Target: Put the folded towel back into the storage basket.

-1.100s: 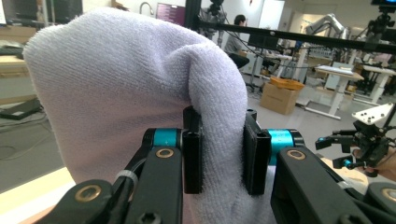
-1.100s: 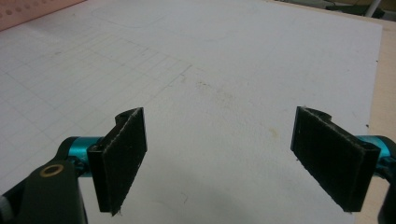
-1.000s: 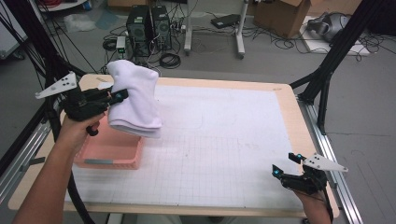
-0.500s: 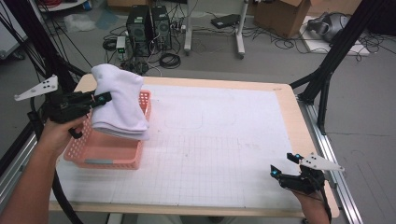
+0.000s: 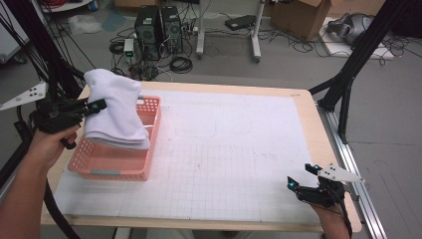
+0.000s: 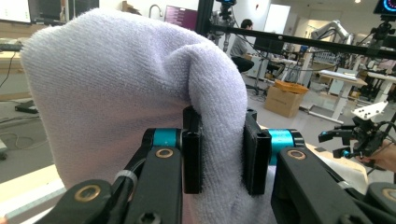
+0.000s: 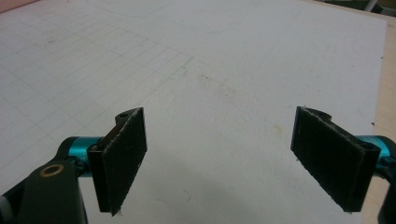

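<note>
Now the left gripper (image 5: 94, 106), clamped on the folded white towel (image 5: 115, 108), has carried it over the pink basket (image 5: 112, 162), ready to lower, while the right gripper (image 5: 301, 177) waits wide open.

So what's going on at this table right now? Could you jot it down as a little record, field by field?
Held thing: folded white terry towel, hanging above the basket
Holder: left gripper, jaws clamped on a fold of the towel
Container: pink plastic slotted basket, at the table's left side
Other hand: right gripper, jaws wide apart, nothing between them, low at the table's near right corner
Surface: white gridded mat on a light wooden table
Likely next: towel lowered into the basket
</note>
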